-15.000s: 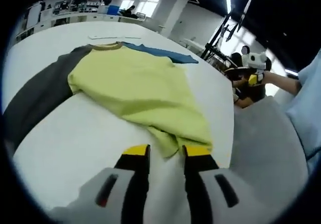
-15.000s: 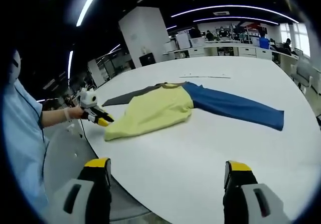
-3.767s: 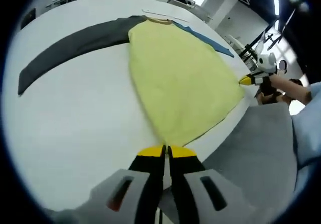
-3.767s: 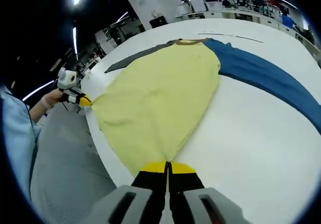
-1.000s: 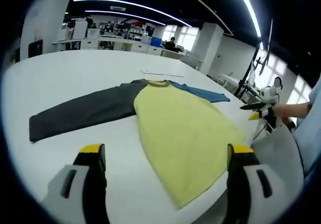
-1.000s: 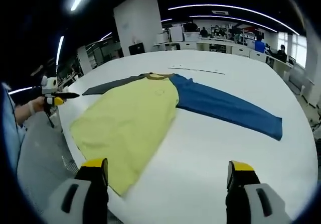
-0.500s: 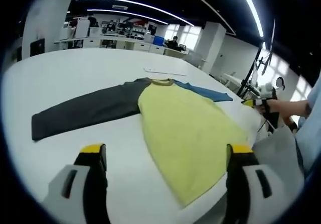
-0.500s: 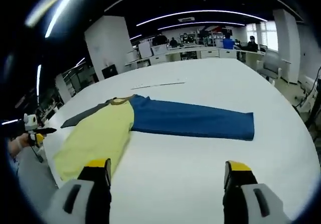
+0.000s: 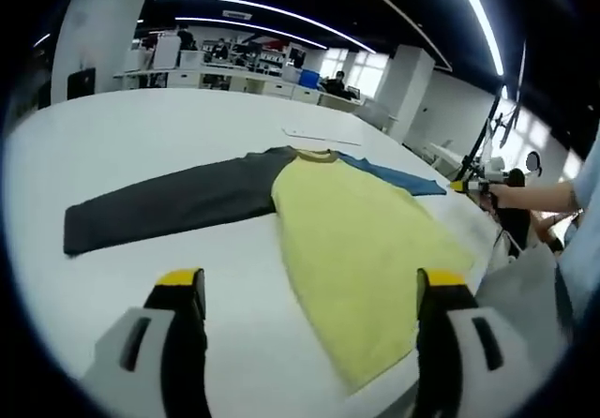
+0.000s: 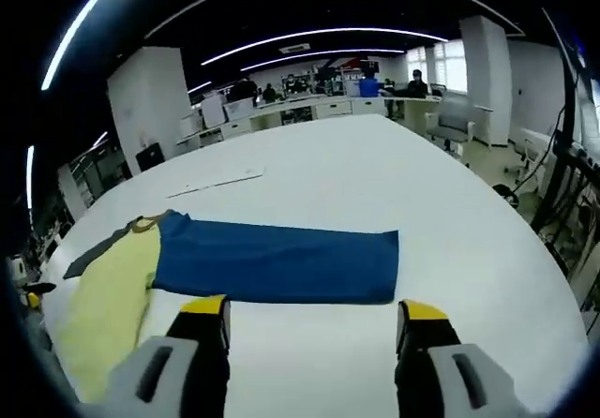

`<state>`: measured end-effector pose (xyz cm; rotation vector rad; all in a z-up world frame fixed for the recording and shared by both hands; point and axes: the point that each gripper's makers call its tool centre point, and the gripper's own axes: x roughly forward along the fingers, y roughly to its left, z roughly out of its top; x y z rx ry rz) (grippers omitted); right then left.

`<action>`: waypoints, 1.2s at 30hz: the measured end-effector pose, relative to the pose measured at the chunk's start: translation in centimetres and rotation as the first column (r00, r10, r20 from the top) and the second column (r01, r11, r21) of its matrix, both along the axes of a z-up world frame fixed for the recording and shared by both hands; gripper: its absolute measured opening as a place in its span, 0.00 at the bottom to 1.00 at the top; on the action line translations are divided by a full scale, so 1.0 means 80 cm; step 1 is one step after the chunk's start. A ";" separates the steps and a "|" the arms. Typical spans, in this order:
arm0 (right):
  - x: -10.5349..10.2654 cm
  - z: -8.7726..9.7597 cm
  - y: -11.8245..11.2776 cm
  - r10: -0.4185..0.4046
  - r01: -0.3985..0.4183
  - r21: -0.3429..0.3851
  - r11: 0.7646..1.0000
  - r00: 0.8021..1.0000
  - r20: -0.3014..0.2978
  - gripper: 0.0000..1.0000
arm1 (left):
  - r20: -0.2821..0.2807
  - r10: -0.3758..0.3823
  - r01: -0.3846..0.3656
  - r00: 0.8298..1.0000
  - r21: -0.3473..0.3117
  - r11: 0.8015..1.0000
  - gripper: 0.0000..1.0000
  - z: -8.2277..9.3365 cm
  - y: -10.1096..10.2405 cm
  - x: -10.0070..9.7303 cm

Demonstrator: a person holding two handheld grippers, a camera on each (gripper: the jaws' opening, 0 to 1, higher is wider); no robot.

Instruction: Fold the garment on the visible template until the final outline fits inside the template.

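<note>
With both my left tongs point(image 9: 305, 291) and right tongs point(image 10: 310, 317) wide and empty, the yellow-bodied long-sleeved shirt point(image 9: 361, 235) lies flat, its blue sleeve point(image 10: 277, 263) at twelve o'clock of my right tongs, unfolded.

No words, labels, brands, numbers or signs can be read anywhere, neither on the shirt point(image 9: 356, 221) nor on the white surface point(image 10: 450, 249) beneath it.
</note>
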<state>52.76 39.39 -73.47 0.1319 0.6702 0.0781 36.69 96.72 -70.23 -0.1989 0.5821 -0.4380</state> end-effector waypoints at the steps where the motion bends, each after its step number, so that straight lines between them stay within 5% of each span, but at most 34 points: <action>1: 0.008 0.001 -0.004 -0.007 0.007 -0.006 1.000 1.000 0.024 0.63 | -0.003 -0.002 0.002 1.000 0.004 1.000 0.89 -0.002 0.000 0.000; 7: 0.027 -0.008 -0.027 -0.119 0.118 0.027 0.993 0.993 0.006 0.45 | -0.028 0.009 -0.009 1.000 0.009 1.000 0.88 -0.009 0.004 -0.001; 15: 0.016 -0.021 -0.034 -0.137 0.136 -0.009 0.991 0.988 -0.075 0.28 | -0.020 0.035 -0.035 0.999 0.011 0.999 0.86 -0.012 0.014 -0.001; 27: 0.021 -0.025 -0.042 -0.138 0.138 -0.003 0.990 0.985 -0.099 0.02 | -0.059 0.009 -0.007 0.998 0.047 0.999 0.86 -0.025 0.009 -0.012; 36: 0.031 0.012 -0.016 -0.055 0.056 0.004 0.998 0.998 -0.037 0.00 | -0.099 -0.008 0.016 0.995 0.081 0.997 0.85 -0.035 0.008 -0.022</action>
